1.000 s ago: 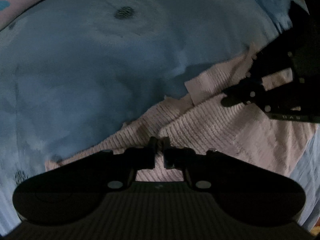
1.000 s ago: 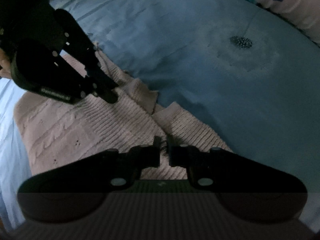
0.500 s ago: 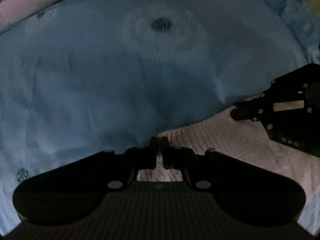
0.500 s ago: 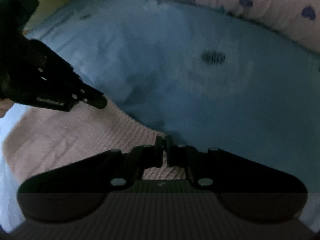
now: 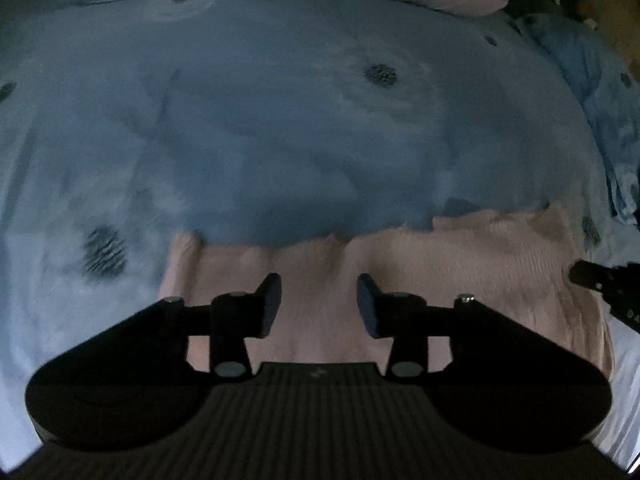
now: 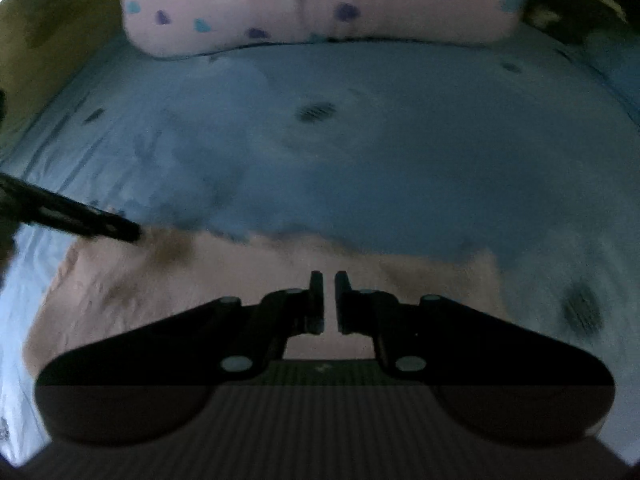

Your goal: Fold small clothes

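A pale pink knitted garment (image 5: 460,256) lies folded flat on the blue bedsheet, its far edge running straight across. It also shows in the right wrist view (image 6: 160,280). My left gripper (image 5: 319,304) is open and empty, held just above the garment's left part. My right gripper (image 6: 328,300) hovers over the garment's right part with its jaws nearly together, a narrow gap between them and nothing in it. The right gripper's tip (image 5: 588,274) shows at the left wrist view's right edge. The left gripper's finger (image 6: 100,226) shows at the right wrist view's left edge.
The blue bedsheet (image 5: 300,120) with dark spots spreads beyond the garment. A pink pillow with heart prints (image 6: 320,4) lies along the far side of the bed. Rumpled blue bedding (image 5: 600,92) sits at the far right.
Both grippers carried the garment's edge over into a fold, then let go. The left jaws opened wide; the right jaws parted slightly. Both views tilted up towards the pillow.
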`<state>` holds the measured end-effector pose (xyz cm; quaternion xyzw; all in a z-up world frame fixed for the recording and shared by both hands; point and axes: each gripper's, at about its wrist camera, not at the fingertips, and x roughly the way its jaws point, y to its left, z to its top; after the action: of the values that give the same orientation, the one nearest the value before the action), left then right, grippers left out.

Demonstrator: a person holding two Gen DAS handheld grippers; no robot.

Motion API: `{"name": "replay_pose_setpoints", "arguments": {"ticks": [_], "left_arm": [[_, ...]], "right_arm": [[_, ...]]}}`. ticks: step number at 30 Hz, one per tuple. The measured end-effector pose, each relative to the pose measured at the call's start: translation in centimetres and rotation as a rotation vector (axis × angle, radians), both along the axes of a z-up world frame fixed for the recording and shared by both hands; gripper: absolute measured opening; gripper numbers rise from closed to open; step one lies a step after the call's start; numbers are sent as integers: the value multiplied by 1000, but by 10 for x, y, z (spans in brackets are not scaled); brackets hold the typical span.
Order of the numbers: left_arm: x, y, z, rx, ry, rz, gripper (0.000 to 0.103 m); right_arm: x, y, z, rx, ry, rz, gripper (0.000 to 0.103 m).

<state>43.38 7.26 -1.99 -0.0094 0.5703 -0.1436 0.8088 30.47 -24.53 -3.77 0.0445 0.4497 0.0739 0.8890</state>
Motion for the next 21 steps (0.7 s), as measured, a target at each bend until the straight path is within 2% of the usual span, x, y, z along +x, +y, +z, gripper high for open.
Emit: {"name": "replay_pose_setpoints", "arguments": {"ticks": [4, 6, 8, 10, 12, 16, 21], "left_arm": [[-17, 11, -7, 35, 24, -45, 48], [-15, 11, -22, 90, 33, -50, 49], [-10, 13, -41, 165, 25, -34, 49], [-7, 19, -53, 170, 21, -20, 49], [-5, 17, -54, 177, 23, -13, 49], [-10, 11, -43, 208, 30, -40, 49], [-29, 19, -18, 135, 59, 5, 50]], "right_arm": [[-25, -24, -14, -43, 68, -32, 10], [-26, -33, -21, -70, 80, -40, 9], [-21, -40, -29, -142, 90, -82, 9], [-14, -51, -39, -171, 109, -139, 4], [-13, -62, -46, -134, 110, -170, 4], [-16, -62, -43, -109, 103, -179, 4], [-36, -71, -17, 7, 88, -292, 10]]}}
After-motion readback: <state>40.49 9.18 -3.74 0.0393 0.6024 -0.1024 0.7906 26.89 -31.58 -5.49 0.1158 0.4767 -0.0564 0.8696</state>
